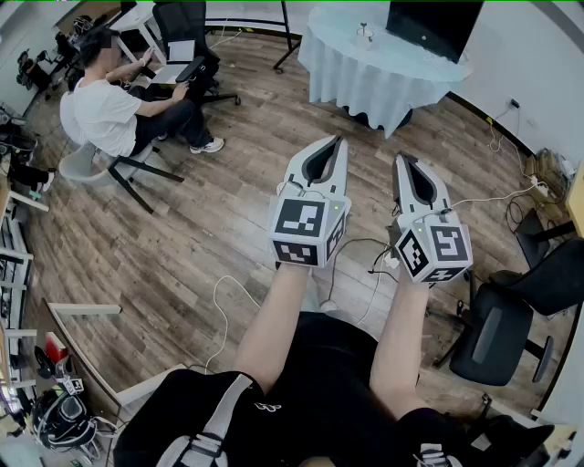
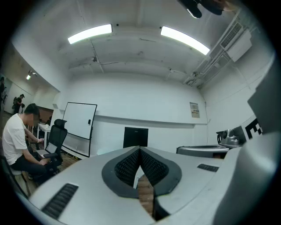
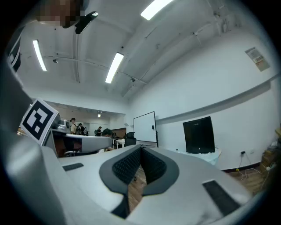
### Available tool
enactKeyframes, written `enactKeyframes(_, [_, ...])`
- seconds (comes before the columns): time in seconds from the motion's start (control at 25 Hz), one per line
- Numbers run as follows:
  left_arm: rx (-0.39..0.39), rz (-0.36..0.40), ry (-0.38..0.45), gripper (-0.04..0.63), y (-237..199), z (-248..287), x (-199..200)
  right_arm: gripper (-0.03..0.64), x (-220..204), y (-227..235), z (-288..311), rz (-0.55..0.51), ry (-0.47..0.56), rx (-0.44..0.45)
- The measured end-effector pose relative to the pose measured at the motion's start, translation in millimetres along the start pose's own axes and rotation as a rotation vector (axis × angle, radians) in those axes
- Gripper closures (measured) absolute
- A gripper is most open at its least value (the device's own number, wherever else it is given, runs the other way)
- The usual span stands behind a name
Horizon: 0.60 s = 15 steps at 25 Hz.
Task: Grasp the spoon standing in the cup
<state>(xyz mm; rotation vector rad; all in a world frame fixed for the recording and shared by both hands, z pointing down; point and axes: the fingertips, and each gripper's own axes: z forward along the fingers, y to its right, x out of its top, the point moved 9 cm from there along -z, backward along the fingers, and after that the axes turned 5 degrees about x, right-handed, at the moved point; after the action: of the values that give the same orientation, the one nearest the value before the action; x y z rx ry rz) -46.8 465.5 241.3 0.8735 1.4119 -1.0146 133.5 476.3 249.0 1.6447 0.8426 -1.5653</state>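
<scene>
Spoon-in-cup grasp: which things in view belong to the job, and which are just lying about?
Job: left tool, right tool, both shut, empty; nothing else for the job shows.
Lying about: seated person, draped table, monitor, office chair.

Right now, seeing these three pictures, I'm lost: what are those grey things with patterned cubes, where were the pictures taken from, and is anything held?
There is no robot: a person holds a two-jaw tool in each hand, the left gripper and the right gripper. The head view comes from a camera on that person's head, looking down; the other two come from cameras riding on each gripper. Both pairs of jaws are shut and hold nothing. Below is wooden floor, ahead a cloth-covered table. No cup or spoon shows anywhere.
</scene>
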Motion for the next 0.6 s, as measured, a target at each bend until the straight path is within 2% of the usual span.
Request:
enactKeyframes(0.2, [0.004, -0.004, -0.017, 0.584, -12, 9, -5, 0.611, -2, 0, 17, -0.083, -0.015, -0.064])
enactKeyframes(0.4, [0.0, -0.008, -0.036, 0.584, -29, 32, -9, 0.611, -8, 7, 46, -0.067, -0.019, -0.053])
enactKeyframes(0.6, [-0.008, -0.009, -0.062, 0.584, -51, 67, -17, 0.611, -16, 25, 80, -0.028, -0.005, -0.078])
